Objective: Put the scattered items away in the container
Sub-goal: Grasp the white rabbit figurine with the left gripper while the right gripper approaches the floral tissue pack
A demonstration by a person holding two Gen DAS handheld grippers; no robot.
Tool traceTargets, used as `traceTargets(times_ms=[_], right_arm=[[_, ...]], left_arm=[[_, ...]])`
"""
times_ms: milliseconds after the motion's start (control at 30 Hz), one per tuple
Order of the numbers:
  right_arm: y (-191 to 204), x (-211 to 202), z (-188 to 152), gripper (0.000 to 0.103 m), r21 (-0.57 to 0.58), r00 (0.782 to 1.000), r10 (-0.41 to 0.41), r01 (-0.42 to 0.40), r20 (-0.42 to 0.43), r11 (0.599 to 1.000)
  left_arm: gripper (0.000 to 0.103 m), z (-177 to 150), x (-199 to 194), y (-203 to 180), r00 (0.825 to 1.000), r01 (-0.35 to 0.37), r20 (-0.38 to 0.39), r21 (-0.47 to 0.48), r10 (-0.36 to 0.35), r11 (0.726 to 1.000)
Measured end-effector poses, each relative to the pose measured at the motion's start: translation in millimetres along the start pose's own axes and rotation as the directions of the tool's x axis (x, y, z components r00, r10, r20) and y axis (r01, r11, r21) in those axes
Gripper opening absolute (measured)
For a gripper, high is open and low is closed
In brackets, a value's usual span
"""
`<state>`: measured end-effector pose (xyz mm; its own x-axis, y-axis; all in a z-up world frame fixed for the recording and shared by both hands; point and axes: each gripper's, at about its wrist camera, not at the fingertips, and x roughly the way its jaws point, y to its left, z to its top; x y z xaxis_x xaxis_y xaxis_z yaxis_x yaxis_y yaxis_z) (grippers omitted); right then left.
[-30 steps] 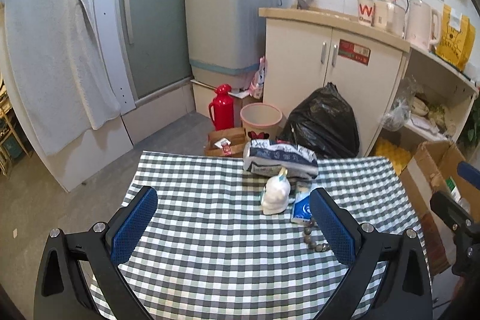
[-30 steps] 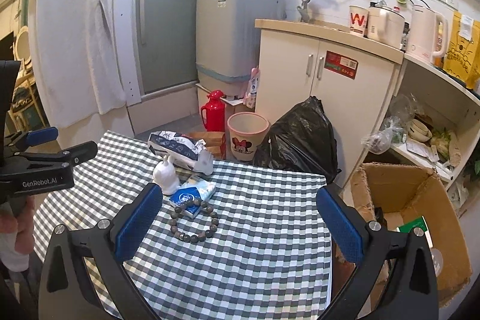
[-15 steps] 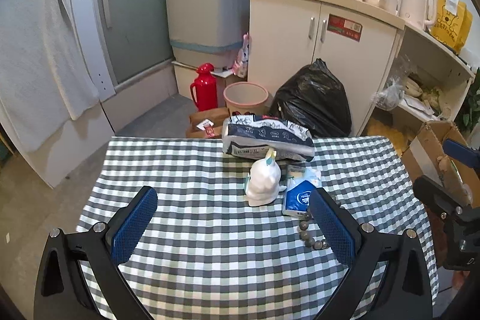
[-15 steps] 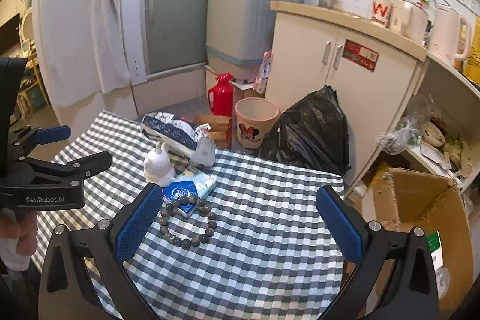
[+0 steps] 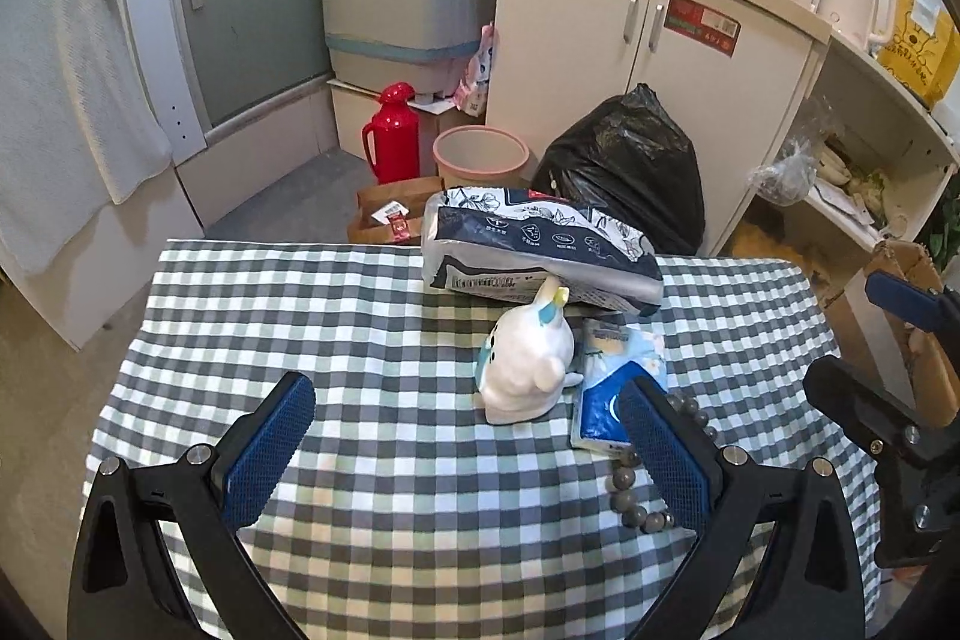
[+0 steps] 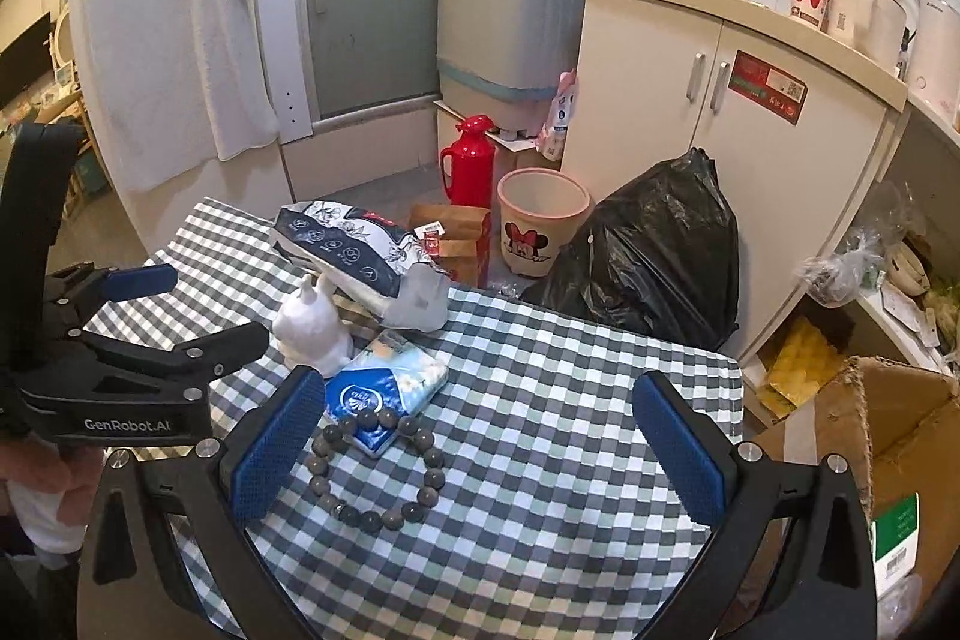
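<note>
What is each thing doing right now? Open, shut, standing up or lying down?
Left gripper: jaws open, empty.
Right gripper: jaws open, empty.
White toy: standing upright.
Tissue pack: lying flat, beads partly on it.
Bead bracelet: lying in a loop.
Big tissue bag: lying on its side.
Cupboard doors: shut.
Cardboard box: open.

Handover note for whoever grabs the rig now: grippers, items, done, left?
Left gripper: open, empty, above the checked table.
Right gripper: open, empty, over the bead bracelet.
Items, all on the table: white figurine, blue tissue pack with the bracelet partly resting on it, and the large floral pack behind.
Done: nothing moved into a container.
Left: all four. Likely container is the cardboard box beside the table.
</note>
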<state>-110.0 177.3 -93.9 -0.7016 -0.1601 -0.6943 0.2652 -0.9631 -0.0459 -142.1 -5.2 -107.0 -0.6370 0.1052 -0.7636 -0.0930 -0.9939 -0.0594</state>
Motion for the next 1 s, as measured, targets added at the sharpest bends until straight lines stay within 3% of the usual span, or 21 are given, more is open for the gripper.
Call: traceTargets(times_ms=[700, 767, 1000], right_arm=[[-19, 21, 2, 0.103, 0.066, 0.999, 0.03, -0.028, -0.027, 0.997], [-19, 22, 3, 0.103, 0.066, 0.999, 0.034, -0.032, -0.026, 0.997], [-17, 31, 5, 0.103, 0.062, 0.998, 0.05, -0.048, -0.039, 0.997]], left_arm=[[0.103, 13, 57, -13, 0.996, 0.064, -0.054, -0.023, -0.066, 0.998], [0.099, 12, 60, -13, 0.997, 0.06, -0.057, -0.024, -0.061, 0.998], [0.067, 8, 75, -12, 0.993, 0.062, -0.096, -0.03, -0.064, 0.998]])
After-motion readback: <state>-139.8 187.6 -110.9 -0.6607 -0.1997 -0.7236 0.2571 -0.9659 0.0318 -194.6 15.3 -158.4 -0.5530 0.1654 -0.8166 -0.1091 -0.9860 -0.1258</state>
